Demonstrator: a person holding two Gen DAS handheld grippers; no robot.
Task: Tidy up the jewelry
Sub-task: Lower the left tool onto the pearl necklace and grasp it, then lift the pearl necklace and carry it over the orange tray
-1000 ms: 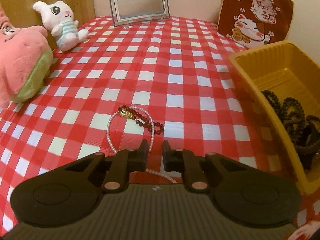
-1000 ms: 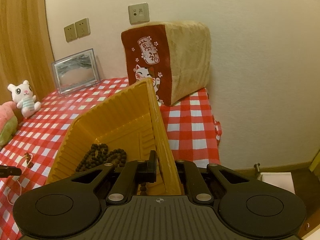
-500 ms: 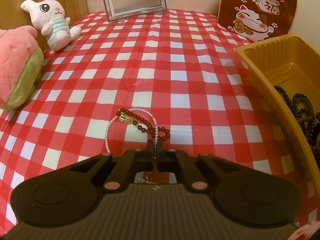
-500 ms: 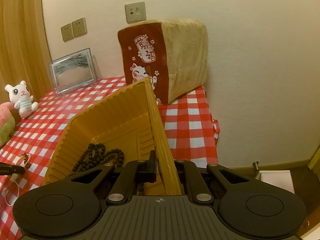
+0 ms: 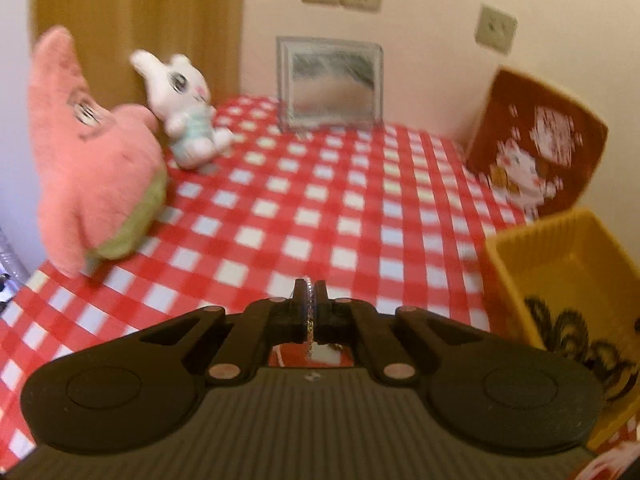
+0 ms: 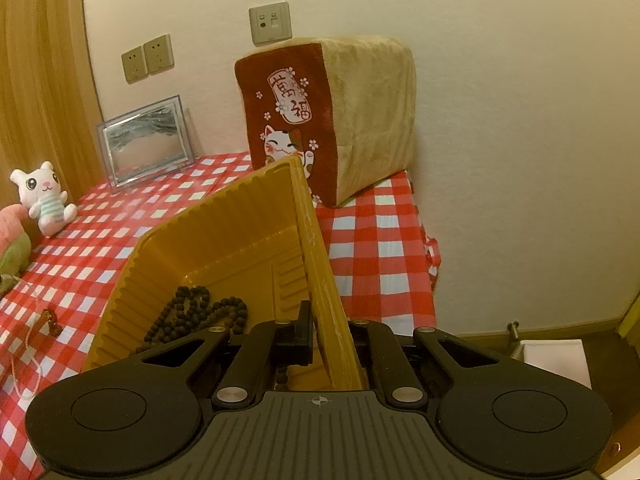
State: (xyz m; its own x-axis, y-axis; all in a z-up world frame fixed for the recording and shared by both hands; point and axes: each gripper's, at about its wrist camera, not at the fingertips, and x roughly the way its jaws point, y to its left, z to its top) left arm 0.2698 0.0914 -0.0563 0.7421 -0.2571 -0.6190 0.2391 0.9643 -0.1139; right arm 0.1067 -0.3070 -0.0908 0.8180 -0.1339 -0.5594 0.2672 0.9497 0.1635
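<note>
My left gripper (image 5: 310, 300) is shut on a white pearl strand (image 5: 309, 314), which runs between the fingertips and hangs below them, above the red-checked cloth (image 5: 320, 208). In the right wrist view the strand (image 6: 26, 344) trails over the cloth at the far left, with a dark red bead bracelet (image 6: 50, 320) against it. I cannot tell whether the bracelet is lifted. A yellow ribbed tray (image 5: 560, 264) (image 6: 224, 232) holds dark bead strings (image 6: 196, 312) (image 5: 576, 340). My right gripper (image 6: 326, 332) is shut on the tray's right wall (image 6: 316, 260).
A pink plush (image 5: 92, 184) and a white bunny plush (image 5: 184, 120) sit at the left. A framed picture (image 5: 332, 84) leans on the back wall. A cat-print cushion (image 6: 320, 120) stands behind the tray. The table's right edge (image 6: 424, 264) drops to the floor, where a white box (image 6: 556, 360) sits.
My left gripper closed on the pearl strand and rose with it, so its view now shows the back wall. The right gripper kept its hold on the tray wall.
</note>
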